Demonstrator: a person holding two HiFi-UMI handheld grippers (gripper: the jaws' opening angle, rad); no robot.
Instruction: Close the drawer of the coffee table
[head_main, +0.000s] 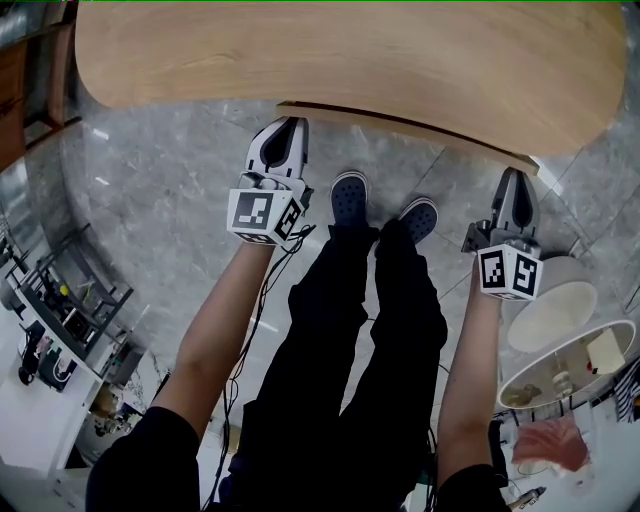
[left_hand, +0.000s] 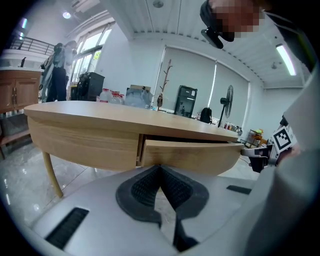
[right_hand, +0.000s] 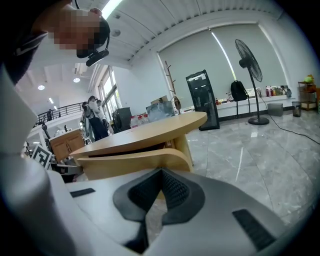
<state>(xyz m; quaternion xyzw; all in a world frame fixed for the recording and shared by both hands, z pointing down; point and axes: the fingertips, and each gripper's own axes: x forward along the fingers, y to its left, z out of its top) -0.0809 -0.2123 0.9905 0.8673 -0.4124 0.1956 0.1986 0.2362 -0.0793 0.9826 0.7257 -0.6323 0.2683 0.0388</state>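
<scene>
A pale wooden coffee table (head_main: 350, 50) fills the top of the head view. Its curved drawer (head_main: 410, 125) stands a little way out from the front edge. My left gripper (head_main: 291, 126) is shut and empty, its tip just short of the drawer's left end. At the drawer's right end, my right gripper (head_main: 514, 178) is also shut and holds nothing. In the left gripper view the drawer front (left_hand: 190, 155) rises right behind the closed jaws of the left gripper (left_hand: 160, 168). In the right gripper view the drawer (right_hand: 130, 162) lies just beyond the right gripper (right_hand: 161, 172).
The person's shoes (head_main: 349, 198) stand on the grey marble floor between the grippers. White lamp shades (head_main: 565, 340) sit at the lower right, and a metal rack (head_main: 70, 300) at the left. A table leg (left_hand: 50, 172) slants down at the left. A standing fan (right_hand: 250, 65) is far off.
</scene>
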